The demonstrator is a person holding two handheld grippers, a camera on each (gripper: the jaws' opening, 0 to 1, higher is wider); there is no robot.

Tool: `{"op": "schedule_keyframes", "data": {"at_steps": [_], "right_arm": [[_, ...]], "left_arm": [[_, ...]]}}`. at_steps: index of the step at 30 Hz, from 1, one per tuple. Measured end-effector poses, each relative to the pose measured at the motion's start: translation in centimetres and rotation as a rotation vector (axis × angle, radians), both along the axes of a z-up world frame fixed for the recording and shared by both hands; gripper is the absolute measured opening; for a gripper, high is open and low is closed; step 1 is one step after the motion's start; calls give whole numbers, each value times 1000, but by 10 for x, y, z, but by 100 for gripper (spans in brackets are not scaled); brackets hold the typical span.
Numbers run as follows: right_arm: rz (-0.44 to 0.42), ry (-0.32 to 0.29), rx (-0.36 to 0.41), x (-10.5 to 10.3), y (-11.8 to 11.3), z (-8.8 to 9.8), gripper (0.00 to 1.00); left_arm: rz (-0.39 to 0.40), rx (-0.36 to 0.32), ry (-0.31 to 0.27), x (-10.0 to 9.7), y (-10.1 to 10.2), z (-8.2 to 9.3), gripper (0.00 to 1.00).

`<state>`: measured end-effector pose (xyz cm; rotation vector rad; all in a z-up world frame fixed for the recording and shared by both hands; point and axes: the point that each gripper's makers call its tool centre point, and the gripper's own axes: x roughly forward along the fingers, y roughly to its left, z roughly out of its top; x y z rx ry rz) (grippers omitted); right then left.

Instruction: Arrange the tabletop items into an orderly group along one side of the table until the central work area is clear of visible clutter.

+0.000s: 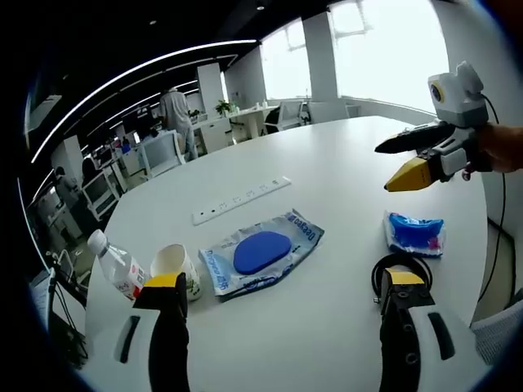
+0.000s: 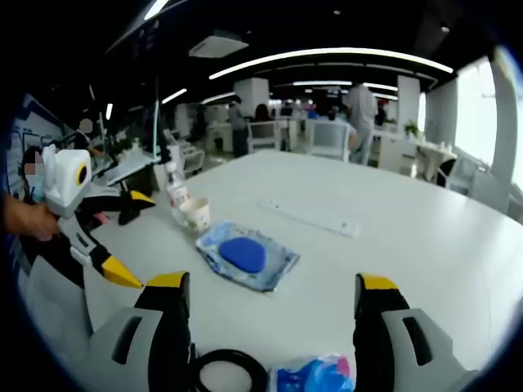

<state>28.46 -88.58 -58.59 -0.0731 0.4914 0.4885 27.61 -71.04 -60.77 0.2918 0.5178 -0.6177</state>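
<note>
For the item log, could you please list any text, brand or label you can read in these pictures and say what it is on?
"Dataeo", or close to it: blue lettering on the clear package holding the blue oval item; blurred, reading uncertain.
Bottle label: red mark, too small to read.
Paper cup print: too blurred to read.
Small blue packet: no legible text.

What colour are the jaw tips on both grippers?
Yellow tips on black jaws, clearest on the right gripper in the right gripper view.

- On the clear packet (image 1: 261, 253) holding a blue pad, I can see blue lettering along its right edge in the left gripper view, too small and bent to read.
- The bottle (image 1: 117, 265) label print is illegible to me.
</note>
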Motion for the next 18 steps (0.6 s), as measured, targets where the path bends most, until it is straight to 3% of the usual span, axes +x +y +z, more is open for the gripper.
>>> {"op": "schedule_keyframes", "data": {"at_steps": [18], "right_arm": [[-46,15,-49,-38,-31,-9,79]], "left_arm": [[-67,-19,17,-13,-23,-1,94]]}}
